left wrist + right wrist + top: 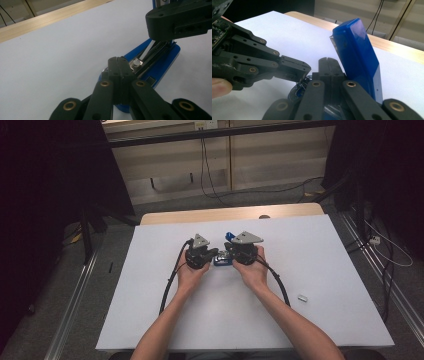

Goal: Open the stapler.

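Stapler, blue, at table centre, lying between both grippers, w/ lid swung up and open. Left gripper on its left, held in left hand; in left gripper view jaws pressed together, no gap, tips touching stapler's inner metal end beside a small white stud; can't tell if anything pinched between. Right gripper on stapler's right, in right hand, grey plate on top; blue lid tip poking up just behind it in high view. In right gripper view jaws also shut tight together, tips low against stapler near hinge, raised lid standing tilted just right of them; whether gripping a part, can't tell. Left gripper coming in from left there, tip close to right one's tips, over stapler base. Right gripper's body seen top right in left gripper view, above open stapler. Small silver bit alone on table, well apart to right. Cables trailing back along both forearms.
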Tool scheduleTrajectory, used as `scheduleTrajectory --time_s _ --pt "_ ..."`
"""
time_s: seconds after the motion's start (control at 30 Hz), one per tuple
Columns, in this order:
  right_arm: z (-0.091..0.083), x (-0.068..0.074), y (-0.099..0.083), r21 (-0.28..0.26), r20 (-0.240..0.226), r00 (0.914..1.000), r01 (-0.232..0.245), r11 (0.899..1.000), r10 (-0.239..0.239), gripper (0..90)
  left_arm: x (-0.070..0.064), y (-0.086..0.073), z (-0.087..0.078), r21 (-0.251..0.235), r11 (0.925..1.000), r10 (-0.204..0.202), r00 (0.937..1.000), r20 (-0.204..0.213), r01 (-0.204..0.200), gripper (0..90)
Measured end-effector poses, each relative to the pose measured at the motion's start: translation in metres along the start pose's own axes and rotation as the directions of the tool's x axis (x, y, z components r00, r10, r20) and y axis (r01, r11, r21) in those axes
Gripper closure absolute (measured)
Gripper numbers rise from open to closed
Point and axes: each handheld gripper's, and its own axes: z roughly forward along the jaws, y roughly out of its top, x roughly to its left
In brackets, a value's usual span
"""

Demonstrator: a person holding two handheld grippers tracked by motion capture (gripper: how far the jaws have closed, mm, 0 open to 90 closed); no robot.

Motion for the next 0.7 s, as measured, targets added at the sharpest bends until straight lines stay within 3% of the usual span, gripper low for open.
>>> scheduleTrajectory --time_s 0.7 --pt "-0.011 -0.015 0.004 -0.017 0.028 0.9989 -0.037 0.999 0.037 90.0 0.000 -0.002 0.000 -0.015 0.9999 -0.008 1.0000 0.000 0.008 90.0"
